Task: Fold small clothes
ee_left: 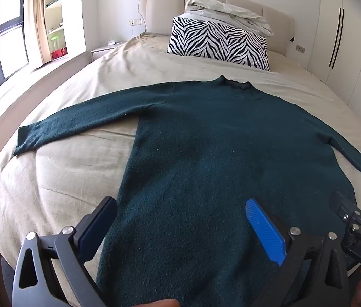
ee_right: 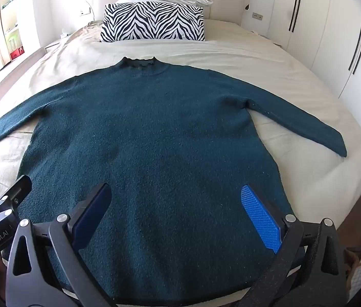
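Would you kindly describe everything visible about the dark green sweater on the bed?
The sweater is dark teal-green, in a fuzzy, wool-like knit with a small ruffled collar. It lies flat and unfolded on the beige bed sheet, collar toward the zebra pillow, hem nearest the cameras. Both long sleeves are spread outward: one to the left, one to the right. The left gripper and right gripper hang open over its lower part; whether their fingers touch the fabric cannot be told.
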The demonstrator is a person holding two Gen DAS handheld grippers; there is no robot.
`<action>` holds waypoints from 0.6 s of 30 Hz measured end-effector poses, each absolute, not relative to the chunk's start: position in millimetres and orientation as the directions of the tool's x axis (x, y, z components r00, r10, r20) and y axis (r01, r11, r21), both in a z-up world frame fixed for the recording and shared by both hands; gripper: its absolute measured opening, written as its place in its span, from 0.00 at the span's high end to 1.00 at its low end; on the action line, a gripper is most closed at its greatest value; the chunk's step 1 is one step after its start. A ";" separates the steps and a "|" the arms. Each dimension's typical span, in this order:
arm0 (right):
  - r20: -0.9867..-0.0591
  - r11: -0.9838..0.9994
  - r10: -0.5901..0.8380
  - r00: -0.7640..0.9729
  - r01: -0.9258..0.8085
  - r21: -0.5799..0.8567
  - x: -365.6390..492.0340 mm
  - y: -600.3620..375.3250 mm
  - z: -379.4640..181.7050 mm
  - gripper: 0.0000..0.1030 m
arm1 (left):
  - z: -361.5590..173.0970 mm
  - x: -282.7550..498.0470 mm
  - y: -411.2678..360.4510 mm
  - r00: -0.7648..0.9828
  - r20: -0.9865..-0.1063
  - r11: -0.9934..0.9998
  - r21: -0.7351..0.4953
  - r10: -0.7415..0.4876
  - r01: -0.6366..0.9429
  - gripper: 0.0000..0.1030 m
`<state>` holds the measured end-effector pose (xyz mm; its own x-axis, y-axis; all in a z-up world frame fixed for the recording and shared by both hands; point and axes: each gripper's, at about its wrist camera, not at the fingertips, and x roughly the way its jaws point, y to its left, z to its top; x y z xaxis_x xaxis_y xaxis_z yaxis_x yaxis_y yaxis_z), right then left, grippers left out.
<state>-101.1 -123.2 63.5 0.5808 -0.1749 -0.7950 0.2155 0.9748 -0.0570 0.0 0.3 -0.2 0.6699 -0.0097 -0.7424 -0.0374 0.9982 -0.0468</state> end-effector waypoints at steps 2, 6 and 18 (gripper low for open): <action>-0.797 0.975 -0.172 0.578 0.214 -0.055 -100.8 -122.9 63.2 0.00 | -0.1 0.0 0.5 0.670 -0.742 0.998 -0.048 -0.012 -0.036 0.00; -0.796 0.975 -0.175 0.580 0.213 -0.060 -100.4 -122.9 62.6 0.00 | -0.1 0.0 0.2 0.671 -0.742 0.999 -0.039 -0.003 -0.038 0.00; -0.796 0.974 -0.185 0.577 0.213 -0.072 -102.8 -119.2 61.9 0.00 | -1.4 -1.2 1.2 0.669 -0.743 0.998 -0.035 0.005 -0.045 0.00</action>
